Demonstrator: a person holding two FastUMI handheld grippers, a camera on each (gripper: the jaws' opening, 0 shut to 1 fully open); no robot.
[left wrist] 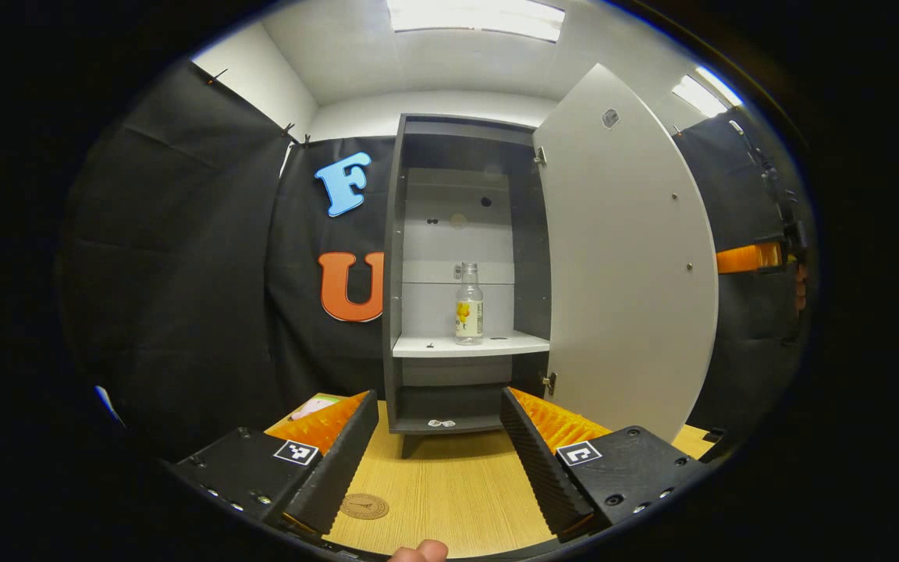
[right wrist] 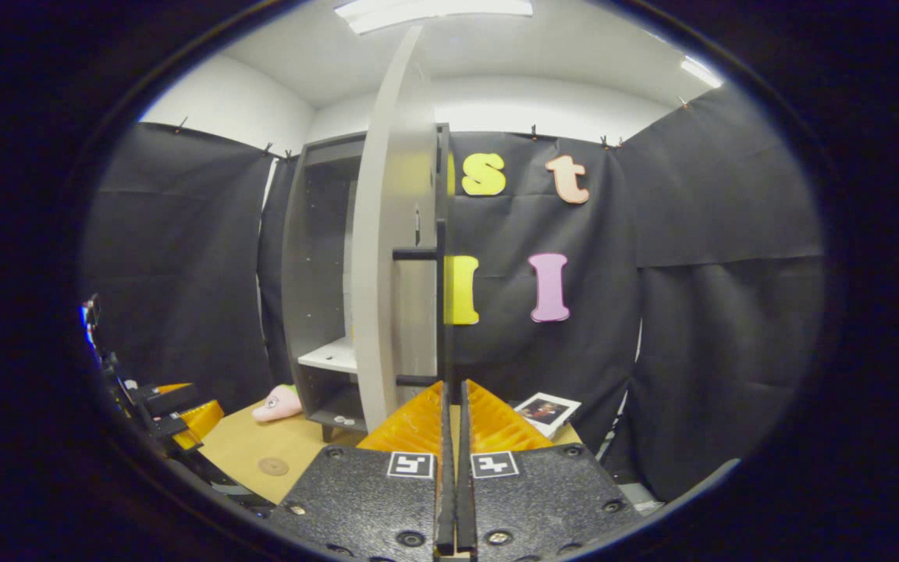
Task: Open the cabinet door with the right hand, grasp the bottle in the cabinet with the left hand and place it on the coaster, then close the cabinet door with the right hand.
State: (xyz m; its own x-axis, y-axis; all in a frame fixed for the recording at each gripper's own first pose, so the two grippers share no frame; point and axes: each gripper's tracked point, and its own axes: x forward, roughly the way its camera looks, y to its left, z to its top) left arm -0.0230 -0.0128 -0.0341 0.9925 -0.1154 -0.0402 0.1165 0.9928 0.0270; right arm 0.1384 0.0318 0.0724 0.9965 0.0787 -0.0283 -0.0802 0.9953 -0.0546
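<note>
— How are the two tongs seen at this moment?

— The left gripper [left wrist: 439,453] is held with its fingers spread wide and nothing between them, raised above the wooden tabletop [left wrist: 457,499] and aimed at the open cabinet [left wrist: 399,273]. A fingertip of the person's hand [left wrist: 418,552] is seen at the bottom edge of the left gripper view. The right gripper [right wrist: 454,414] is pressed together, its fingers meeting with no gap, just before the edge of the cabinet door [right wrist: 387,257]. Whether the dark bar handle [right wrist: 440,304] is actually pinched between the fingers cannot be told; it is only seen rising straight above the tips.

— And the bottle?

— The clear bottle [left wrist: 469,304], with a yellow-patterned label, is stood upright on the white middle shelf [left wrist: 469,344] inside the cabinet, well apart from the left gripper. The door [left wrist: 625,257] is swung fully open to the right of the shelf.

— Where is the coaster found?

— The round brown coaster [left wrist: 364,506] is laid flat on the tabletop, just beside the left gripper's left finger [left wrist: 336,468] and in front of the cabinet's base. In the right gripper view it [right wrist: 273,466] is seen on the table at lower left, with the other gripper [right wrist: 172,417] near it.

— Anything else on the table?

— A pink plush toy [right wrist: 278,404] is laid beside the cabinet's foot, and a small photo card [right wrist: 547,411] is placed to the right of the door.
</note>
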